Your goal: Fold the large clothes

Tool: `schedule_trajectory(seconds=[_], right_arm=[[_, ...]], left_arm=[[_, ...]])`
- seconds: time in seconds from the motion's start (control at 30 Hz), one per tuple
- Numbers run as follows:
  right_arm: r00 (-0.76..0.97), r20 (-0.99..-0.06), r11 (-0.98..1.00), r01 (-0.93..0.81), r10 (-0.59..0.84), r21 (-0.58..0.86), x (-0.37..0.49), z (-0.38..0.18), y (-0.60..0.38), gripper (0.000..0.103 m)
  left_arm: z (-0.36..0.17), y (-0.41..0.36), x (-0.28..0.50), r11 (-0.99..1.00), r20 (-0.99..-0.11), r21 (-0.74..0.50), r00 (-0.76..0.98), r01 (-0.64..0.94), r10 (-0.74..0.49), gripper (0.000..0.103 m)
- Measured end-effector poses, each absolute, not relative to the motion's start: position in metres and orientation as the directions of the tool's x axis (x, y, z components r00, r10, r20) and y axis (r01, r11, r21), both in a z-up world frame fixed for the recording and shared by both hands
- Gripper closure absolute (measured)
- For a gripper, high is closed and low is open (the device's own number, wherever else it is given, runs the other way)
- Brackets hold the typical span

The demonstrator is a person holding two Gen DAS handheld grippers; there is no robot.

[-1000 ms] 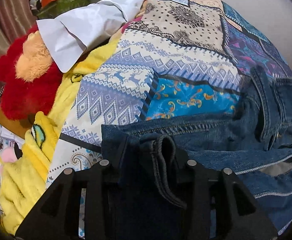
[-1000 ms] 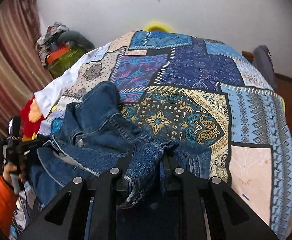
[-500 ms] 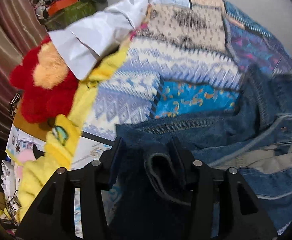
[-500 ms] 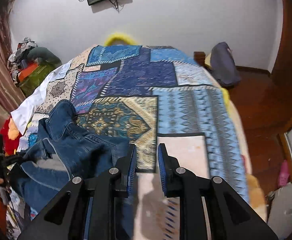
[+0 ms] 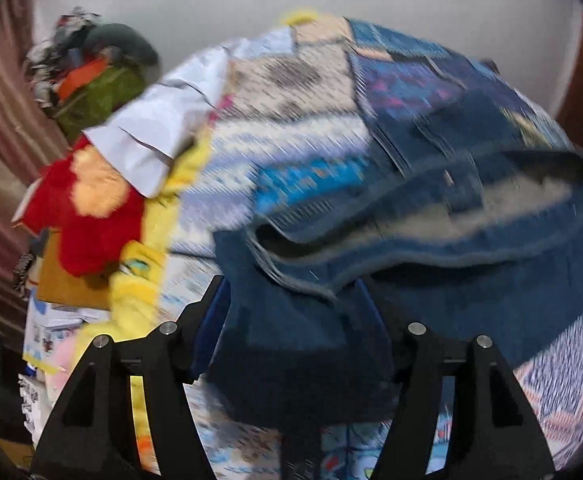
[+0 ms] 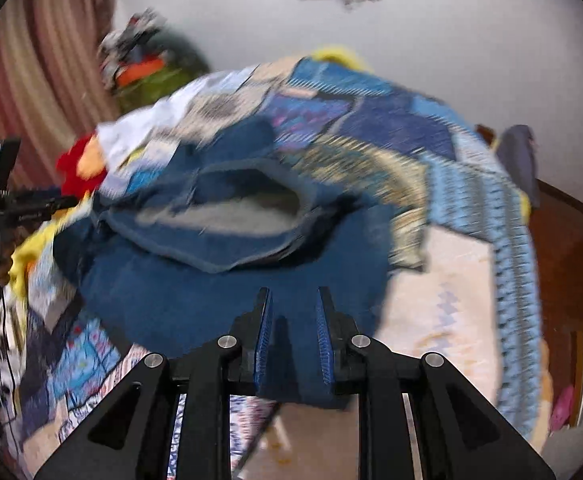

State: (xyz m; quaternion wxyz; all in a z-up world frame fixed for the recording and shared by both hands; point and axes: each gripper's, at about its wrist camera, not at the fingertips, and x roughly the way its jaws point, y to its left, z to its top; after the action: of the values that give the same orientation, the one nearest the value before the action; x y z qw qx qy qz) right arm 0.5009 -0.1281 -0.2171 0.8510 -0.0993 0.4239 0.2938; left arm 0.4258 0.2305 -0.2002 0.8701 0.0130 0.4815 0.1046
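Left wrist view: the denim jacket (image 5: 431, 216) is spread over the patchwork bedspread (image 5: 291, 80), and its dark hem lies between the fingers of the left gripper (image 5: 291, 300), whose jaws are opening. In the right wrist view, the right gripper (image 6: 292, 320) is seen with its fingers set narrowly apart, denim lying between them; whether it is pinched cannot be told.

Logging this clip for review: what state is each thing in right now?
denim jacket: spread on the bed, lining showing, hem between both grippers' fingers
left hand-held gripper: jaws opening, denim between them
right hand-held gripper: narrow gap, denim between the pads
patchwork bedspread: laid over the bed
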Motion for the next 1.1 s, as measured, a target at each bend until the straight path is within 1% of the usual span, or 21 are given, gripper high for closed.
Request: schedule_trajectory(seconds=[0.07, 0.17, 0.23, 0.3, 0.43, 0.5, 0.6, 0.63, 0.73, 0.8, 0.83, 1.0, 1.1], right_arm=[[0.452, -0.797, 0.795, -0.604, 0.400, 0.057, 0.500, -0.234, -0.111, 0.086], [0.489, -0.790, 0.789, -0.615, 0.371, -0.010, 0.502, -0.248, -0.090, 0.086], [0.497, -0.788, 0.781, -0.624, 0.362, -0.035, 0.508, -0.252, -0.079, 0.086], [0.499, -0.793, 0.769, -0.637, 0.349, -0.062, 0.518, -0.255, -0.068, 0.086], [0.522, -0.785, 0.772, -0.629, 0.334, -0.090, 0.556, -0.246, -0.052, 0.086], [0.540, -0.768, 0.794, -0.604, 0.345, -0.069, 0.577, -0.239, -0.050, 0.086], [0.546, -0.763, 0.846, -0.534, 0.345, 0.000, 0.616, -0.234, -0.053, 0.086], [0.561, -0.759, 0.866, -0.500, 0.332, 0.009, 0.626, -0.232, -0.054, 0.086], [0.535, -0.760, 0.896, -0.420, 0.370, 0.142, 0.654, -0.231, -0.071, 0.086], [0.502, -0.764, 0.894, -0.393, 0.405, 0.215, 0.661, -0.231, -0.078, 0.086], [0.502, -0.765, 0.894, -0.397, 0.402, 0.209, 0.657, -0.228, -0.078, 0.086], [0.555, -0.739, 0.864, -0.498, 0.382, 0.073, 0.615, -0.204, -0.066, 0.086], [0.543, -0.721, 0.823, -0.564, 0.431, 0.067, 0.584, -0.193, -0.051, 0.086]], left_arm=[[-0.219, 0.221, 0.429, 0.979, -0.851, 0.142, 0.487, -0.146, 0.196, 0.039], [-0.252, 0.213, 0.447, 0.967, -0.866, 0.218, 0.431, -0.134, 0.255, 0.039], [-0.263, 0.215, 0.461, 0.955, -0.860, 0.255, 0.417, -0.152, 0.296, 0.039], [-0.266, 0.221, 0.475, 0.945, -0.849, 0.278, 0.416, -0.175, 0.327, 0.039], [-0.253, 0.245, 0.509, 0.931, -0.832, 0.262, 0.430, -0.255, 0.351, 0.039], [-0.252, 0.258, 0.525, 0.932, -0.839, 0.236, 0.427, -0.274, 0.338, 0.033], [-0.255, 0.277, 0.541, 0.928, -0.849, 0.208, 0.413, -0.309, 0.328, 0.029], [-0.254, 0.282, 0.543, 0.930, -0.856, 0.175, 0.416, -0.325, 0.307, 0.028], [-0.252, 0.297, 0.542, 0.925, -0.876, 0.072, 0.419, -0.372, 0.237, 0.028], [-0.243, 0.301, 0.533, 0.919, -0.870, 0.027, 0.443, -0.392, 0.215, 0.028], [-0.233, 0.302, 0.526, 0.920, -0.857, 0.020, 0.468, -0.391, 0.218, 0.028], [-0.173, 0.300, 0.493, 0.944, -0.770, 0.035, 0.592, -0.329, 0.235, 0.028], [-0.151, 0.298, 0.477, 0.949, -0.758, 0.010, 0.616, -0.315, 0.212, 0.028]])
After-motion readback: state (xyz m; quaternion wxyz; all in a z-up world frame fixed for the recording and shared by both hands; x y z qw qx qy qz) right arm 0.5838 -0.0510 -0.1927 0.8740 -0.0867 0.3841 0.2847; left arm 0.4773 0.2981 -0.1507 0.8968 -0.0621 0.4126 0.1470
